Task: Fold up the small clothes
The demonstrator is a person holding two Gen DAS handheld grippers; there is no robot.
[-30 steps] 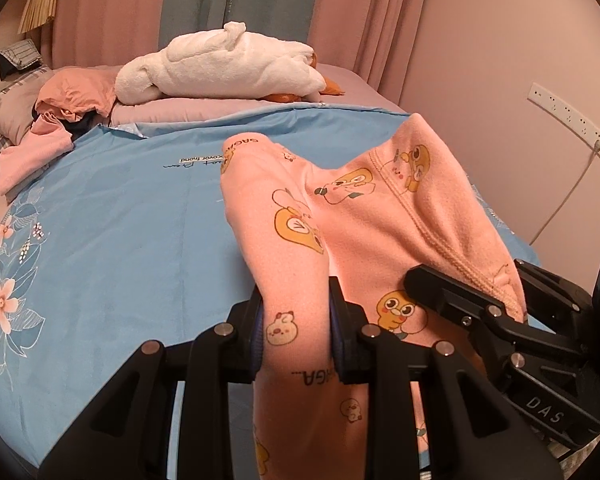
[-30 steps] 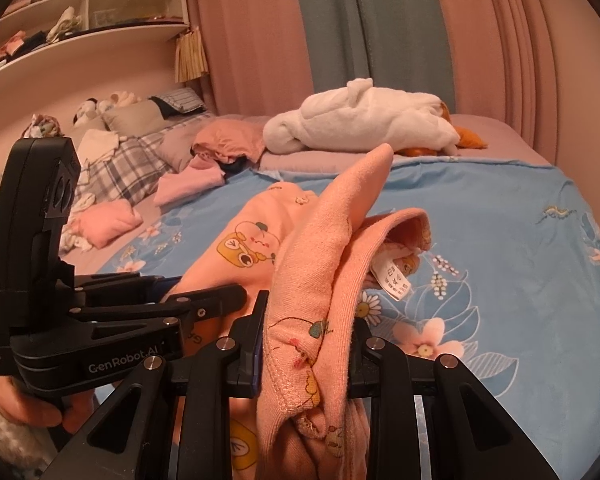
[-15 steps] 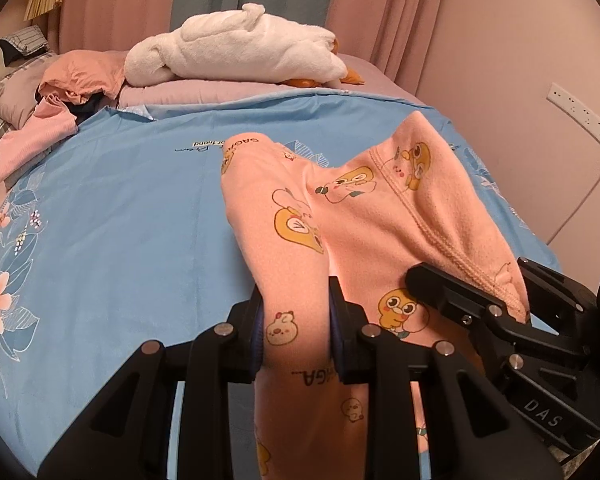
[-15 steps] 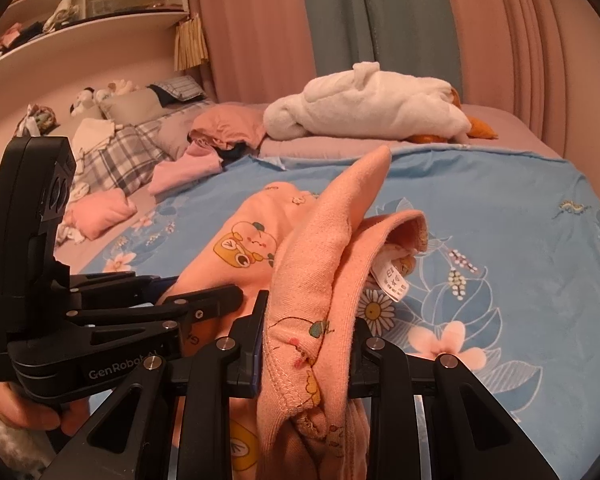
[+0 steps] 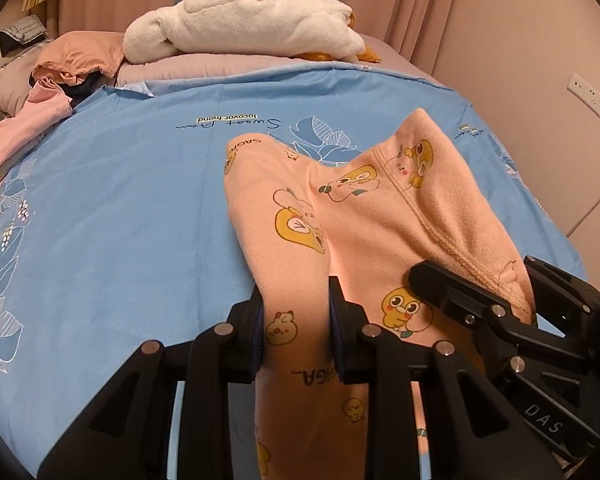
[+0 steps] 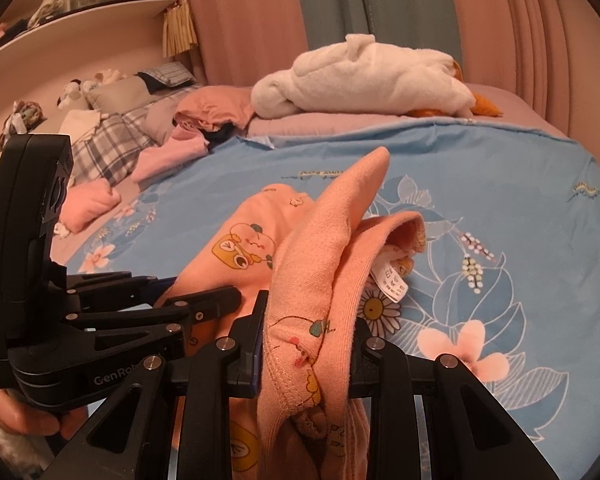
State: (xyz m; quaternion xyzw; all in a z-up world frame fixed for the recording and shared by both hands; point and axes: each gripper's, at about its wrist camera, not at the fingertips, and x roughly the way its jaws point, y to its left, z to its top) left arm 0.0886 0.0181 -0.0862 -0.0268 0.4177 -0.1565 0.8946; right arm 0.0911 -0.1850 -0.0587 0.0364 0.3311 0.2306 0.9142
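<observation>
A small peach garment (image 5: 364,216) printed with yellow cartoon animals stretches over the blue floral bedsheet (image 5: 112,208). My left gripper (image 5: 296,320) is shut on one bunched edge of it. My right gripper (image 6: 308,332) is shut on another edge, where the fabric (image 6: 320,256) bunches up and a white care label (image 6: 392,284) hangs out. The right gripper (image 5: 492,312) shows at the lower right of the left wrist view, and the left gripper (image 6: 204,304) with the hand holding it lies at the left of the right wrist view. The garment's far end rests on the sheet.
A white plush toy (image 5: 252,24) lies on a pink quilt at the head of the bed. Loose pink and peach clothes (image 6: 204,120) and plaid pillows (image 6: 104,148) pile up at the left. A folded pink piece (image 6: 88,204) sits near the left edge. A wall with a power strip (image 5: 592,96) runs along the right.
Both grippers have moved forward and down toward the bed with the garment held between them. The plush toy and pillows now look nearer. Neither grip has changed.
</observation>
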